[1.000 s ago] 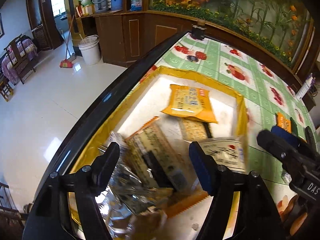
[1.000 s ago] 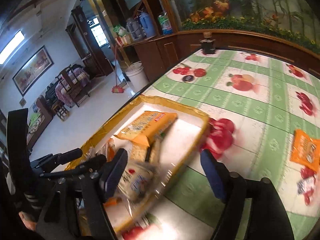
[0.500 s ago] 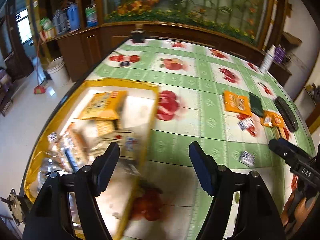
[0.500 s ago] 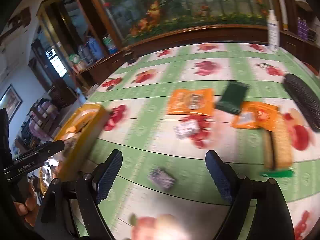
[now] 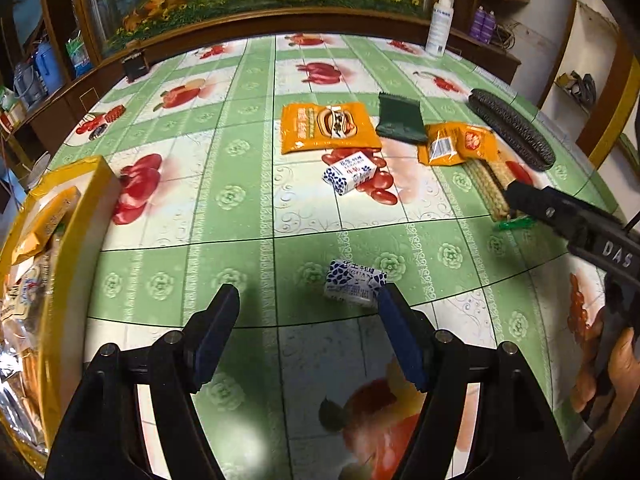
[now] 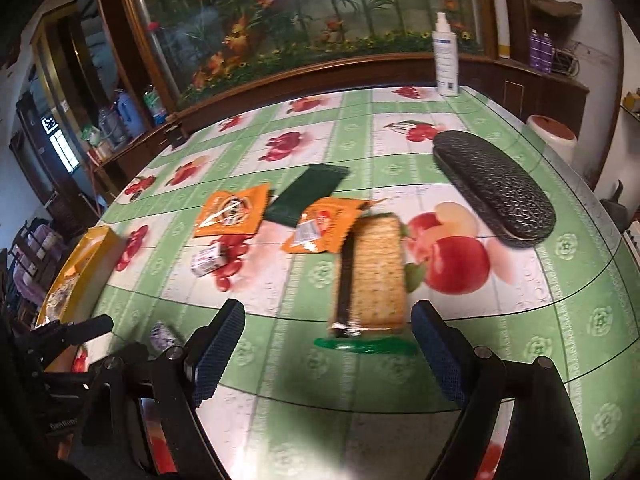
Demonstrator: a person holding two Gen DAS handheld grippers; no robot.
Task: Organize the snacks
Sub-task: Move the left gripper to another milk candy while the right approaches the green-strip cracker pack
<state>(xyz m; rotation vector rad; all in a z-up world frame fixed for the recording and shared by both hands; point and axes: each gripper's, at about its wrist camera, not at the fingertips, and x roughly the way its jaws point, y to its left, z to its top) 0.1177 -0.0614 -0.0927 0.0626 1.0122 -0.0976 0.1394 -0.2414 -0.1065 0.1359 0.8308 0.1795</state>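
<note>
Now both grippers gape empty — left gripper (image 5: pixel 308 304) near a blue-white candy (image 5: pixel 354 283), right gripper (image 6: pixel 328 322) near a clear-wrapped cracker pack (image 6: pixel 374 276).

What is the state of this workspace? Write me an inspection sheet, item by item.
Surface: table under a green fruit-print cloth.
Job's things: yellow box at the left edge, snacks inside. Loose: orange packet, green packet, smaller orange packet, cracker pack, two blue-and-white candies.
Clutter: black glasses case, spray bottle.
Grippers: left tool open, empty, near candy just ahead; right tool open, empty, before the cracker pack.
Cables: nothing seen on the table.
Surroundings: wood-framed flower panel behind the table.
</note>
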